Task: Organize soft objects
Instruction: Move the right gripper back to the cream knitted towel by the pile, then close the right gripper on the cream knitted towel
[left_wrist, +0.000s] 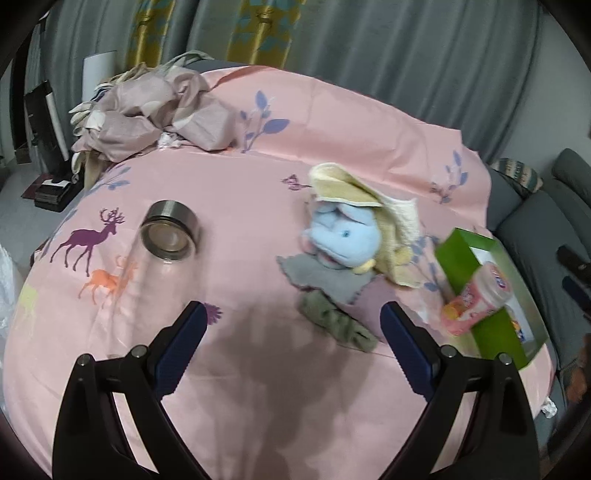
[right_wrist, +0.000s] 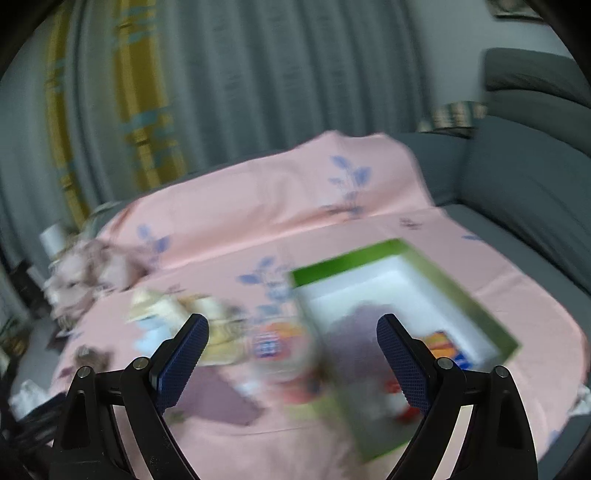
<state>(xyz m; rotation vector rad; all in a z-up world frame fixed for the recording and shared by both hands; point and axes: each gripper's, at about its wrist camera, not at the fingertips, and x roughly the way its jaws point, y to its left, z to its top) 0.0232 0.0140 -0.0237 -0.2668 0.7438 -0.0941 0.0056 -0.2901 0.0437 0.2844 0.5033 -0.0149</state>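
Observation:
In the left wrist view a blue plush toy (left_wrist: 341, 236) lies under a yellow towel (left_wrist: 369, 195). In front of it lie a grey cloth (left_wrist: 317, 275), a mauve cloth (left_wrist: 376, 295) and an olive cloth (left_wrist: 338, 325). My left gripper (left_wrist: 293, 314) hangs open above the pink sheet, its right finger beside the olive cloth, nothing between the jaws. The right wrist view is blurred. There my right gripper (right_wrist: 292, 321) is open and empty over the green box (right_wrist: 347, 258), which holds a mauve soft thing (right_wrist: 354, 332).
A pink bottle (left_wrist: 476, 299) leans on the green box (left_wrist: 458, 254). A round metal tin (left_wrist: 170, 234) stands at the left. A heap of mauve fabric (left_wrist: 155, 114) lies at the back left. Grey sofa cushions (right_wrist: 517, 192) border the right side.

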